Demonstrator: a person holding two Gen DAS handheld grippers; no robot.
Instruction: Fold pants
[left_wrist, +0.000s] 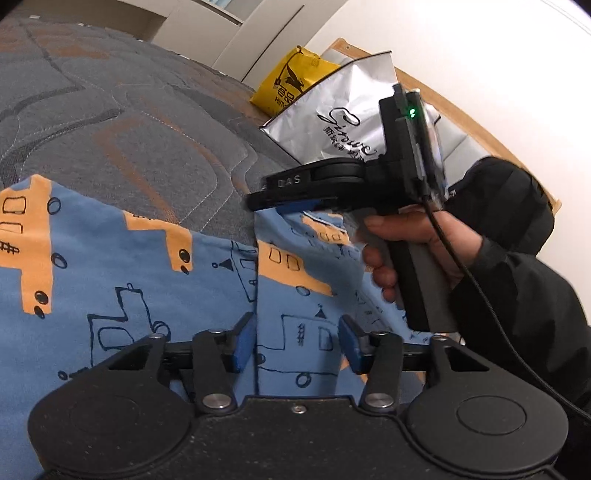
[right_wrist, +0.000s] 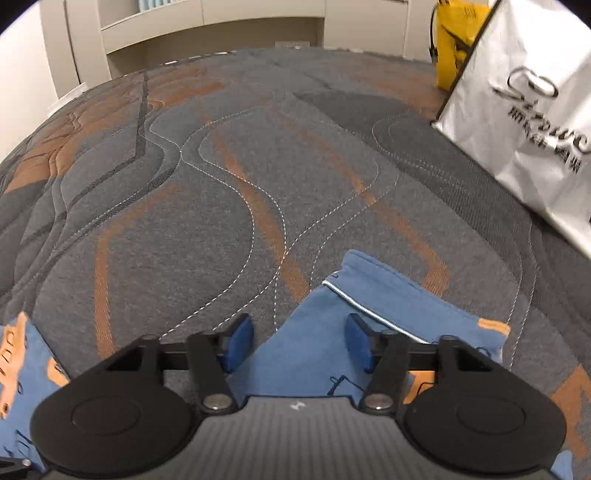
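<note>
Blue pants (left_wrist: 122, 280) with orange blocks and dark line drawings lie on a grey and orange quilted mattress (left_wrist: 122, 122). My left gripper (left_wrist: 297, 343) is open just above the fabric, over a vertical fold edge. The right gripper (left_wrist: 266, 201) shows in the left wrist view, held by a hand in a black sleeve, above the pants' far right edge. In the right wrist view my right gripper (right_wrist: 299, 341) is open over a blue corner of the pants (right_wrist: 369, 306) with a white piped seam. Another part of the pants (right_wrist: 18, 369) lies at the lower left.
A silver bag (left_wrist: 332, 122) with script lettering and a yellow bag (left_wrist: 291, 79) stand at the mattress's far right edge; both also show in the right wrist view, silver (right_wrist: 524, 110) and yellow (right_wrist: 458, 40). A wooden bed frame (left_wrist: 480, 125) and white wall cabinets (right_wrist: 207, 33) lie beyond.
</note>
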